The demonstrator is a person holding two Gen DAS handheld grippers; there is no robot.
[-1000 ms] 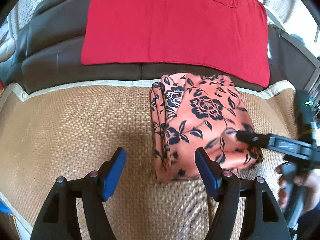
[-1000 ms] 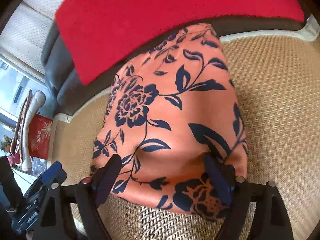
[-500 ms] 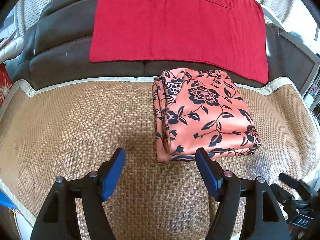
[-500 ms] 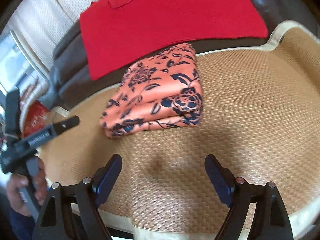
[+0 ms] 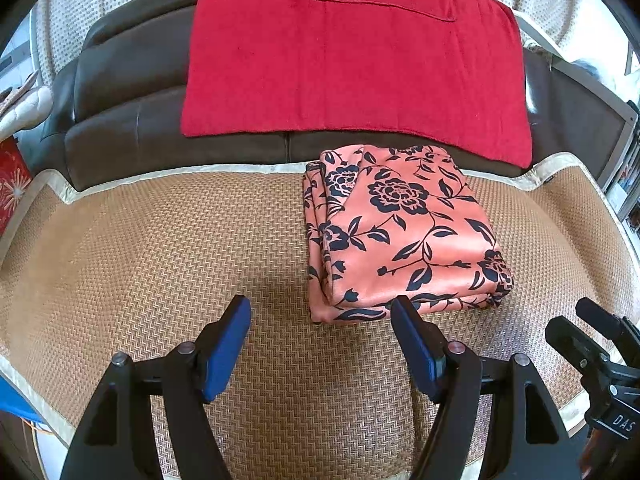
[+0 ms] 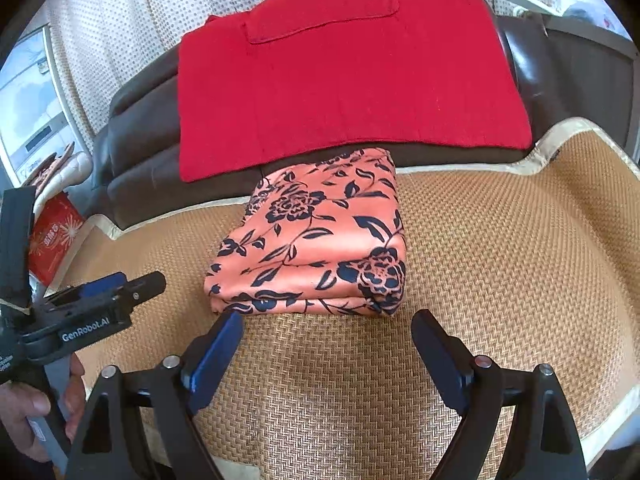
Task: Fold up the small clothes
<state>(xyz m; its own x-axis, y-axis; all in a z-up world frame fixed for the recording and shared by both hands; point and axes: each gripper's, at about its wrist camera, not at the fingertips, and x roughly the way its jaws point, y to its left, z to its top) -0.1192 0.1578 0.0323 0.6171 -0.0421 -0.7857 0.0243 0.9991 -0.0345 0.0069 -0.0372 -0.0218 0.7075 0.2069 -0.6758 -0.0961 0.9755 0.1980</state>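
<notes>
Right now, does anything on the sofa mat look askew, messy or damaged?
Nothing serious stands out. The orange floral garment lies folded on the woven mat, untouched by either gripper. Only small flaw: along its left side the layers are stepped, not flush. The red towel hangs smooth over the sofa back.

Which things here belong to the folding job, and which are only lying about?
For the job:
- folded orange cloth with dark blue flowers
- left gripper
- right gripper

Lying about:
- red towel on the dark leather sofa back
- woven tan seat mat
- red box
</notes>
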